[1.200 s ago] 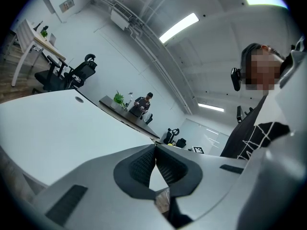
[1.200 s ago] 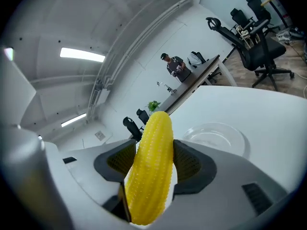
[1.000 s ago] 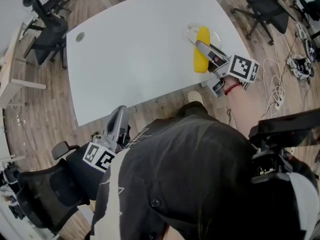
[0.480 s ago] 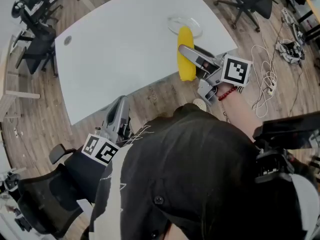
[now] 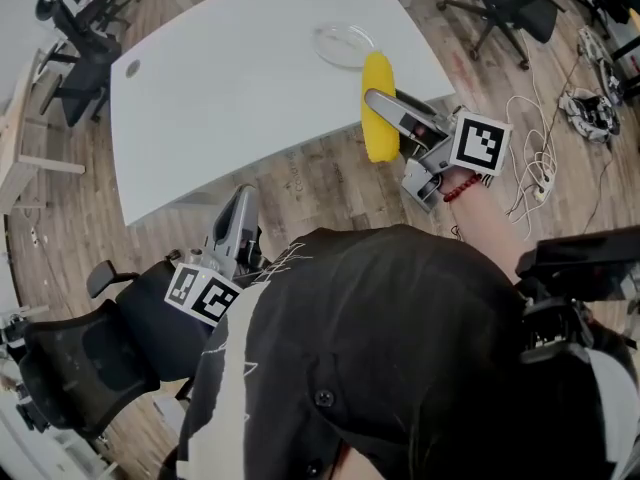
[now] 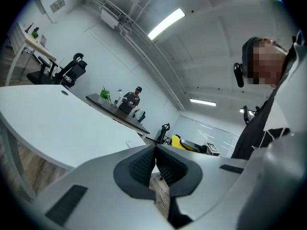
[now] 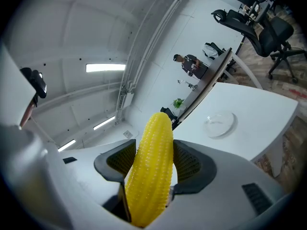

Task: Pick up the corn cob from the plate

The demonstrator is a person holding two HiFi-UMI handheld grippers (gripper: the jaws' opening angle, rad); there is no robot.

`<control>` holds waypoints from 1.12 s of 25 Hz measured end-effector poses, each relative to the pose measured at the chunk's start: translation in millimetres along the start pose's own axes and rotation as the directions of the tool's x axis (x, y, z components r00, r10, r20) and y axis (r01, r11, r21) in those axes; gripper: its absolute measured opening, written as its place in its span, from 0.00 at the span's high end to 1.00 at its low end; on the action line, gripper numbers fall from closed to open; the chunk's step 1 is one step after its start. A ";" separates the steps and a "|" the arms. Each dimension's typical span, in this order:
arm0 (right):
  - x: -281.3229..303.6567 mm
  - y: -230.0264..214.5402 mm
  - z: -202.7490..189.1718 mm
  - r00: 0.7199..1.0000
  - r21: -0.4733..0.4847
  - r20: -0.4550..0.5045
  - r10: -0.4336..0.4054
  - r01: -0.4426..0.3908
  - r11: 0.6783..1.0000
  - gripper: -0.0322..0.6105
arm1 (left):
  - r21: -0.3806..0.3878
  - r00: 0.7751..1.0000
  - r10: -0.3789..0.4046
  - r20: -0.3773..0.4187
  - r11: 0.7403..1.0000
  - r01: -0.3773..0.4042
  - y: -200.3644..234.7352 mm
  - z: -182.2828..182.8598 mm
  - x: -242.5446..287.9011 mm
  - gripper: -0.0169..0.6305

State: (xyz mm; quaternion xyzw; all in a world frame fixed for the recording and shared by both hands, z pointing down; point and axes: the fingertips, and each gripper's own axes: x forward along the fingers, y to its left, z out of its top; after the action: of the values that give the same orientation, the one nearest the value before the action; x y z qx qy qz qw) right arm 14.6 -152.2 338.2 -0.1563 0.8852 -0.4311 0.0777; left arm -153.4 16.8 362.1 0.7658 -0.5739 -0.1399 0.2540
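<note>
Head view: high, steeply down over the worktop (image 5: pixel 230 98).
Left gripper view: level, close behind its fingers (image 6: pixel 141 164).
Right gripper view: likewise — shares the plate (image 5: pixel 343 44) with head view.

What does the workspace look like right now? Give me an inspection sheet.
Surface: white table, holding only the plate.
Job's things: corn cob lifted off the plate; glass plate empty.
Clutter: nothing seen.
Grippers: right claw shut on the corn cob; left claw shut, empty.
Cables: loose cables on the floor, right side.
Surroundings: wooden floor, office chairs.
</note>
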 end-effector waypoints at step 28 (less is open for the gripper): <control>-133.4 -43.7 -30.8 0.984 0.140 -0.167 0.060 -0.037 0.989 0.56 | -0.043 0.987 0.159 0.038 0.987 -0.157 -112.5 -114.1 -27.2 0.95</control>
State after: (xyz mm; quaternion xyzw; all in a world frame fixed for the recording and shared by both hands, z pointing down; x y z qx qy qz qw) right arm 140.6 -108.9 391.9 -0.0914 0.8606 -0.5005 0.0224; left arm -13.0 92.5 393.0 0.7096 -0.6350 -0.1467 0.2678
